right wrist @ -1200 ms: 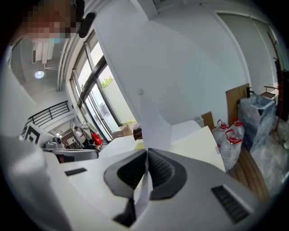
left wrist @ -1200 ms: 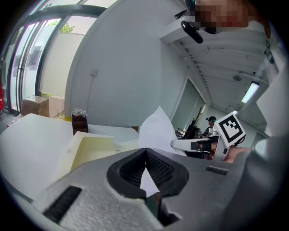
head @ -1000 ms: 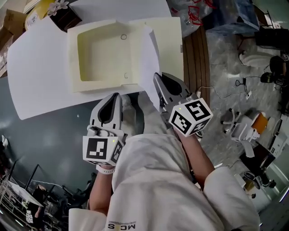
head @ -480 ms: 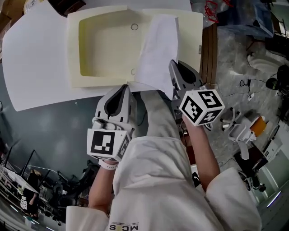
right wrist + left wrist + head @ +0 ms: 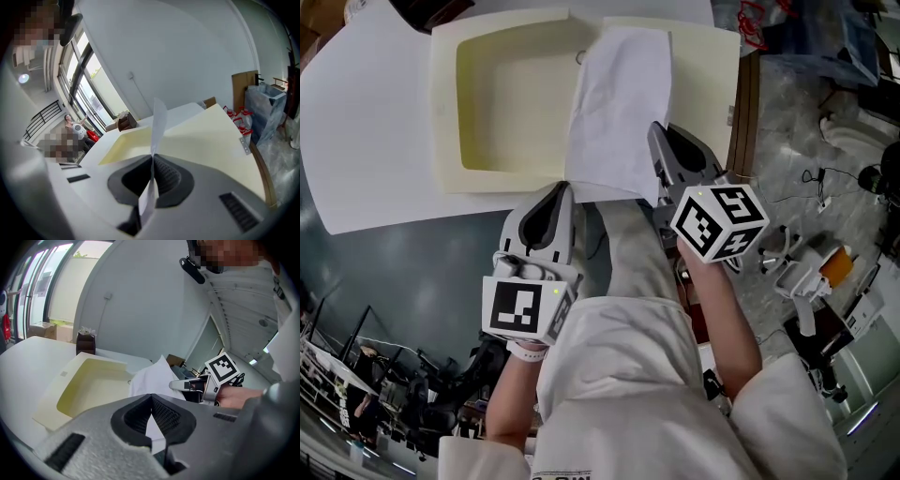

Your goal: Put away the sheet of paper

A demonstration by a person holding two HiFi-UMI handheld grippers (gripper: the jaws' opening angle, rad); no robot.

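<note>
A white sheet of paper [image 5: 619, 103] hangs over the middle of an open cream box [image 5: 442, 112], between its tray and its flat lid [image 5: 703, 75]. My right gripper [image 5: 661, 141] is shut on the sheet's near right edge. In the right gripper view the paper [image 5: 158, 126] stands edge-on, pinched between the pads [image 5: 165, 174] above the cream lid [image 5: 215, 136]. My left gripper [image 5: 556, 190] sits just below the box's near edge, shut with nothing in it. The left gripper view shows its closed jaws, with the tray [image 5: 89, 385], the sheet [image 5: 150, 378] and the right gripper [image 5: 185, 386] beyond.
The box lies on a large white board [image 5: 366, 141] on a dark table [image 5: 412, 272]. A dark brown container [image 5: 85, 343] stands behind the box. The table's wooden right edge [image 5: 747, 112] drops to a floor cluttered with cables and gear.
The right gripper has carried the sheet up and to the left, from the box's near right corner to over its middle. The left gripper has stayed shut near the box's front edge.
</note>
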